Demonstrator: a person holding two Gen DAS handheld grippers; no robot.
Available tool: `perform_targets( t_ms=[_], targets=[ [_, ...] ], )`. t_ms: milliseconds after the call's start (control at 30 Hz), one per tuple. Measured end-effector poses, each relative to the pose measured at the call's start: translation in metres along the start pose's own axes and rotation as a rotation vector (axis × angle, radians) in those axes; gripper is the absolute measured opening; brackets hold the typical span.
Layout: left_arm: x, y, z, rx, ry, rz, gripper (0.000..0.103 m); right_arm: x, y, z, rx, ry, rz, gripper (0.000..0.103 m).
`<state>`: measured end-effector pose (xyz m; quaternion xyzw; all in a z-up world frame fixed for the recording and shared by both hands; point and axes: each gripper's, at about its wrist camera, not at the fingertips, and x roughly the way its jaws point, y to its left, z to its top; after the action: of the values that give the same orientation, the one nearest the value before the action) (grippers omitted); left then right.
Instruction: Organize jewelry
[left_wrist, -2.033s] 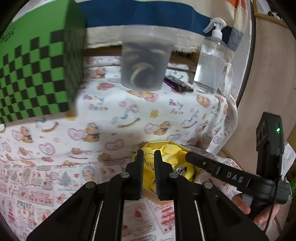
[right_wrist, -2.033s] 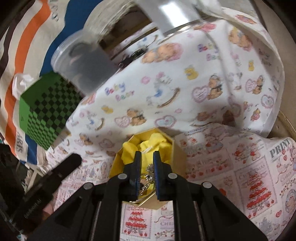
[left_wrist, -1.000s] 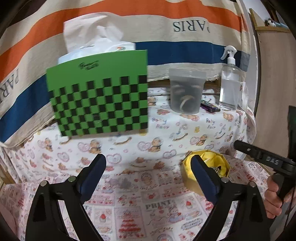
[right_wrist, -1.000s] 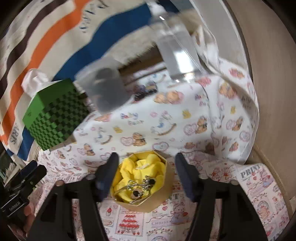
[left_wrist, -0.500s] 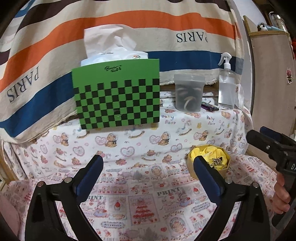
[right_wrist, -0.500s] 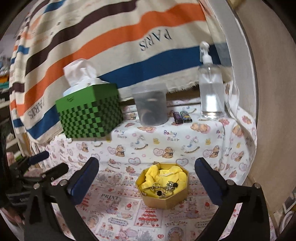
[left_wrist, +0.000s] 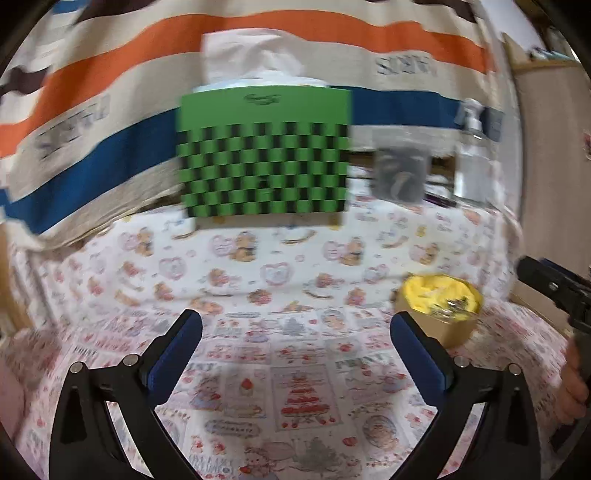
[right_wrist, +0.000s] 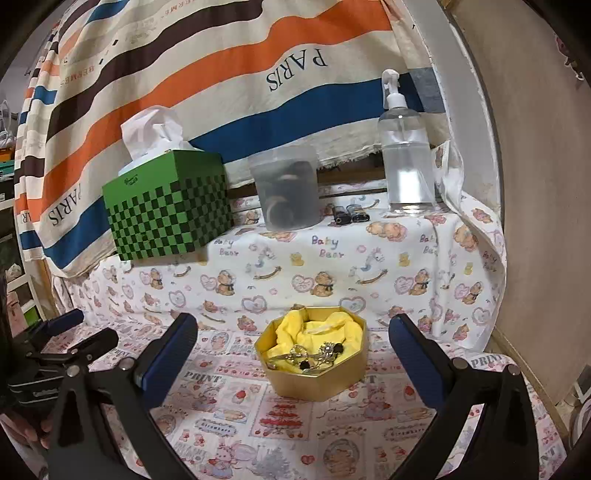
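Observation:
A gold octagonal box (right_wrist: 317, 384) lined with yellow cloth (right_wrist: 321, 328) sits on the printed tablecloth, with a tangle of metal jewelry (right_wrist: 314, 354) lying in it. My right gripper (right_wrist: 293, 323) faces the box from a short way back, jaws open wide, nothing between the blue pads. My left gripper (left_wrist: 295, 321) is off to the left and its jaws are opening, with only tablecloth between them. In the blurred left wrist view the box (left_wrist: 443, 328) lies just beyond the right fingertip. The left gripper (right_wrist: 94, 326) shows at the right view's left edge.
At the back on a raised ledge stand a green checkered tissue box (right_wrist: 170, 218), a translucent cup (right_wrist: 284, 188), two lighters (right_wrist: 349, 214) and a spray bottle (right_wrist: 404, 155). A striped cloth hangs behind. A wooden panel (right_wrist: 546, 221) closes the right side.
Both grippers went from shut over the box to wide open and drew back from it. The jewelry stays in the box. The left view swung left and lower.

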<state>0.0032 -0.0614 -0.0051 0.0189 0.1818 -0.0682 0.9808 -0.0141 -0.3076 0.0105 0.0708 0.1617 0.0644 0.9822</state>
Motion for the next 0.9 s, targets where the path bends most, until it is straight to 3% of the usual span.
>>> perform_targets(
  t_ms=[200, 333, 900],
  targets=[
    [-0.005, 0.001, 0.0, 0.005, -0.034, -0.001, 0.102, 0.002, 0.011, -0.008, -0.061, 0.003, -0.012, 0.103],
    [-0.01, -0.002, -0.001, 0.012, -0.052, 0.045, 0.102, 0.003, 0.018, -0.012, -0.095, 0.018, -0.016, 0.103],
    [-0.009, 0.002, -0.001, -0.009, -0.042, 0.054, 0.103, 0.005, 0.025, -0.013, -0.13, 0.029, -0.046, 0.103]
  ],
)
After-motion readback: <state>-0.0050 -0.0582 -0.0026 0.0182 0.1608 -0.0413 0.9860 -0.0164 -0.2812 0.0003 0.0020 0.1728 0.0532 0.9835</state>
